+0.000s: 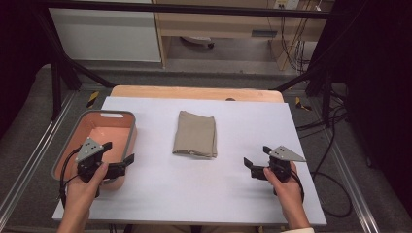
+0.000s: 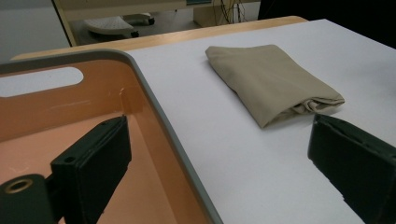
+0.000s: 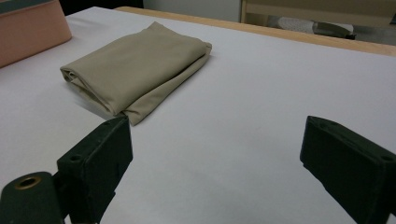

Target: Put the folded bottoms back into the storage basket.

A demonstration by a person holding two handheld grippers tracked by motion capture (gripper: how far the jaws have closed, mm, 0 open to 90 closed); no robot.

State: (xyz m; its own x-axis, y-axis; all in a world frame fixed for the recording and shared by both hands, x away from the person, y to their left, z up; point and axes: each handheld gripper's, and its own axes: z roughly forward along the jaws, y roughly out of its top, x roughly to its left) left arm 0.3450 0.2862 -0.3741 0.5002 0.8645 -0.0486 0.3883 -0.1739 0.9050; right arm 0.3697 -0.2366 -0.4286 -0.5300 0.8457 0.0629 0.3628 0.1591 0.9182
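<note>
A white table [image 1: 194,194] carries everything here. At its left side sits a pink bin [image 1: 127,127] with a grey rim, its near right corner under the left gripper. A folded tan cloth [image 1: 195,134] lies flat near the middle of the table, well apart from the bin and from both grippers, with its layered edges toward the person. The left gripper [image 1: 120,156] is held over the bin's right rim, its jaws spread wide with nothing between them. The right gripper [image 1: 257,154] hovers at the table's right, near the front edge, jaws likewise spread and empty, pointing toward the cloth.
</note>
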